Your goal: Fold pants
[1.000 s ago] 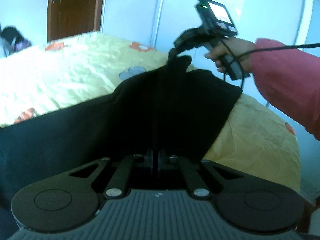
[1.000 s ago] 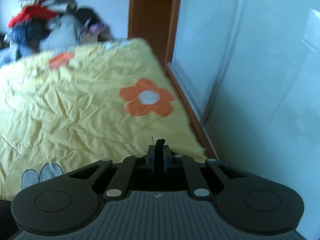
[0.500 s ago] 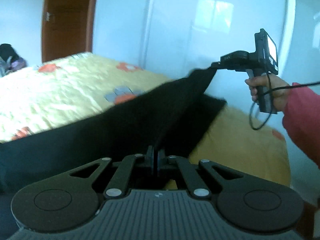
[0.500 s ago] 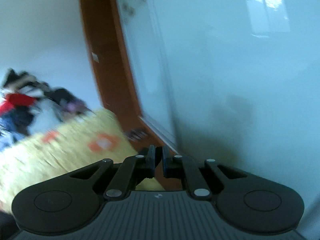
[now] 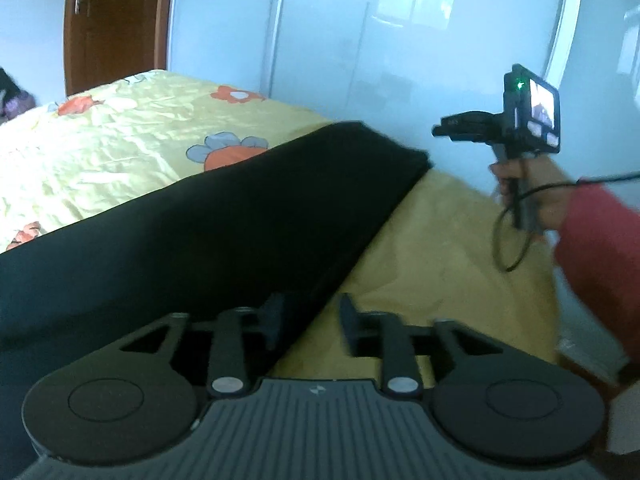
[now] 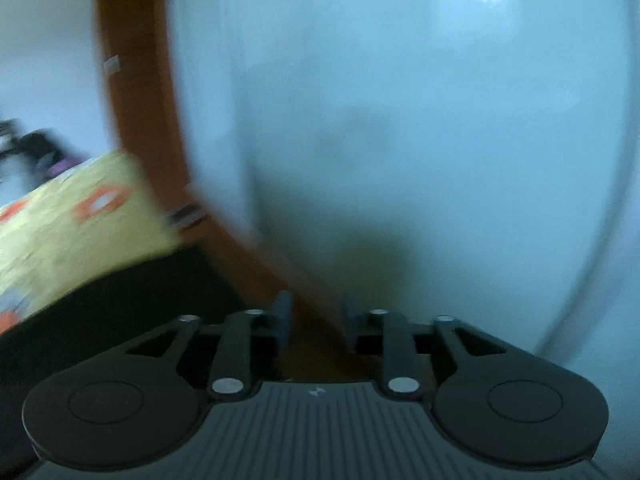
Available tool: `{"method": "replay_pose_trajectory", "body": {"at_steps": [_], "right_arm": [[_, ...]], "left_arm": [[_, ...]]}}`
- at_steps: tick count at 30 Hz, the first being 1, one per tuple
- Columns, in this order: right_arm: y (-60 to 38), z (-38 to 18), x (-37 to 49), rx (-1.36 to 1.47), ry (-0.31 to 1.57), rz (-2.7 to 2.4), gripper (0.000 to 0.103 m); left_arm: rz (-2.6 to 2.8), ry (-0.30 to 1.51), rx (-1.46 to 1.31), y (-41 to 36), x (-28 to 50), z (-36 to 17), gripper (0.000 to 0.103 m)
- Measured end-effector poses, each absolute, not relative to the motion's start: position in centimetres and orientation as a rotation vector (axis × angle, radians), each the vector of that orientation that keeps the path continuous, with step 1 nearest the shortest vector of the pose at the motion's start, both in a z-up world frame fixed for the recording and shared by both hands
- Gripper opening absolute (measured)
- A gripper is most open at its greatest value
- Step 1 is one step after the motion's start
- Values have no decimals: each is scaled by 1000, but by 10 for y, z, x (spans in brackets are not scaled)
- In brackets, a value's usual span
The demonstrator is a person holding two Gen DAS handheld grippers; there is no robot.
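Observation:
The black pants (image 5: pixel 224 216) lie flat on the yellow flowered bed sheet (image 5: pixel 100 152), in a long band from the lower left to a folded end at the upper right. My left gripper (image 5: pixel 312 320) is low over their near edge. Its jaws are opening, and the cloth edge runs by the left finger (image 5: pixel 274 318) with no pad pressing on it. My right gripper (image 5: pixel 440 130), held by a hand (image 5: pixel 536 192) in a red sleeve, hangs in the air to the right of the pants' far end. In the blurred right wrist view its jaws (image 6: pixel 318 316) are opening with nothing between them, and the pants (image 6: pixel 120 312) show at the lower left.
A brown door (image 5: pixel 116 24) and pale glossy wardrobe panels (image 5: pixel 400 60) stand behind the bed. A dark heap of clothes (image 5: pixel 12 96) sits at the far left. The bed's edge drops off at the right, below the sleeve. A brown wooden frame (image 6: pixel 136 100) runs past the bed corner.
Both grippers have let go of the pants, and the lifted cloth has dropped flat onto the bed. The right gripper swung off to the right, away from the pants.

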State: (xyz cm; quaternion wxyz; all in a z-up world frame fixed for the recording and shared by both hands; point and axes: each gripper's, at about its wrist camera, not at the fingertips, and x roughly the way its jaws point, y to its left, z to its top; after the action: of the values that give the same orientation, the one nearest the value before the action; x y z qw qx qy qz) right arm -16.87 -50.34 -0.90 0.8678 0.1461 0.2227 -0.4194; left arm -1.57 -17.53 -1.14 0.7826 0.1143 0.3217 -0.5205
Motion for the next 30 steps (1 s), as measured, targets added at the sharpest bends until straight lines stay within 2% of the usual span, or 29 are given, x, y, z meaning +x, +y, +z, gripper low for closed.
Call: {"method": "replay_pose_trajectory", "body": {"at_steps": [1, 3, 7, 11, 14, 21, 22, 26, 29, 30], "right_arm": [[-496, -1, -170, 285, 424, -857, 32], [-471, 18, -155, 238, 406, -599, 32], [-396, 33, -90, 129, 601, -20, 32], [-322, 15, -26, -30, 797, 342, 31], [-296, -1, 10, -118, 838, 390, 31], [-302, -11, 52, -25, 782, 265, 30], [-307, -8, 46, -29, 772, 238, 30], [-305, 9, 11, -41, 752, 315, 30], [-300, -3, 5, -87, 826, 357, 30], [-299, -9, 8, -99, 836, 348, 30]], "left_arm": [[-1116, 689, 221, -168, -13, -6, 56], [-1063, 661, 188, -157, -2, 6, 59], [-866, 667, 204, -147, 34, 11, 60], [-728, 778, 305, -151, 70, -3, 59], [-667, 835, 367, -157, 94, -23, 58], [-464, 737, 302, -157, 129, -23, 59], [-459, 727, 295, -153, 124, -19, 54], [-496, 676, 328, -140, 97, -10, 61], [-488, 693, 372, -149, 104, -22, 61], [-477, 704, 370, -153, 110, -28, 64]]}}
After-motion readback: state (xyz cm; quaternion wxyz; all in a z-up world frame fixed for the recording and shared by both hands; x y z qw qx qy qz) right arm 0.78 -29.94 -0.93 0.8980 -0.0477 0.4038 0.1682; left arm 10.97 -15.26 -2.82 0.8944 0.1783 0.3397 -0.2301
